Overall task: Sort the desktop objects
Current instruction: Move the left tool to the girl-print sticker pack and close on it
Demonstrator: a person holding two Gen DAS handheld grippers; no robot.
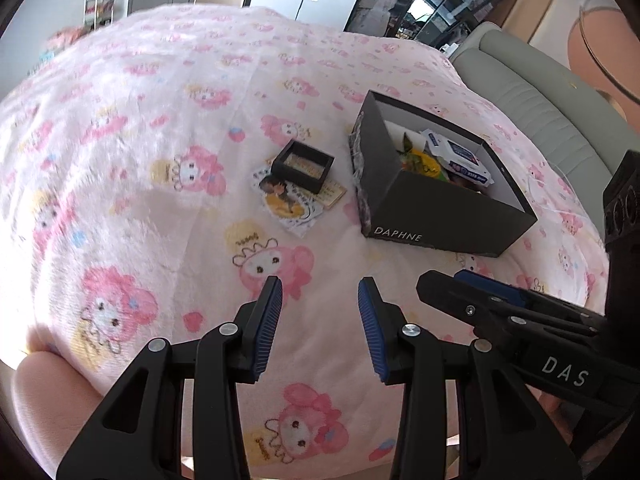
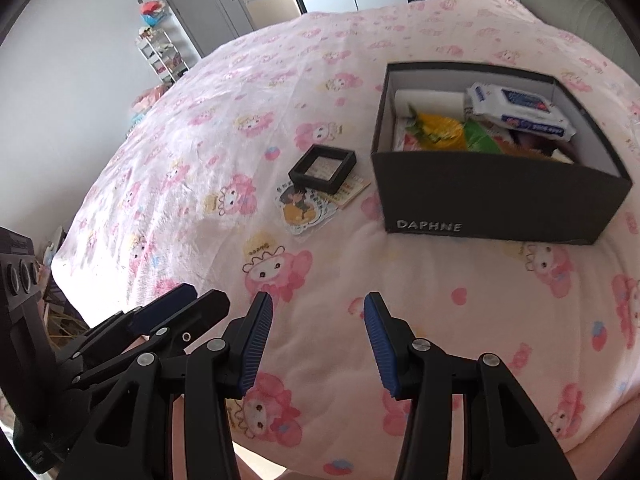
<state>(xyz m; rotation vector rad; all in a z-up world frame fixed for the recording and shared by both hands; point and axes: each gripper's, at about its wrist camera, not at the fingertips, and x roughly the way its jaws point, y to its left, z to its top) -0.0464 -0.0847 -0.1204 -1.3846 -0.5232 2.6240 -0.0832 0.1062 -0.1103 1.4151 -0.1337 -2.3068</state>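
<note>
We look along both grippers over a pink blanket (image 1: 160, 128) printed with cartoon characters. The left gripper (image 1: 320, 320) hangs above the near part of the blanket, its blue-padded fingers spread apart with nothing between them. The right gripper (image 2: 318, 340) is likewise spread wide and empty, just beside the left one; each shows at the edge of the other's view.

Ahead of both sits a black shoebox (image 2: 500, 200), lid off, marked DAPHNE on its near wall. Inside we see a white and blue tissue pack (image 2: 520, 110) lying on top toward the far right, a yellow packet (image 2: 436, 128), a green packet (image 2: 480, 138) and some white items at the far left wall; the rest of the contents are too jumbled to name.

Left of the shoebox, near it but not touching, a small black tray (image 2: 322, 166) with a pale interior rests on the blanket. It lies partly over a sticker sheet (image 2: 304, 210) with a cartoon figure and a tan card (image 2: 350, 192), both flat on the blanket, the card poking out on the side toward the shoebox.

A grey-green cushioned sofa (image 1: 532, 100) stands beyond the right edge of the blanket. A wire shelf (image 2: 164, 56) stands by the white wall on the far left.
</note>
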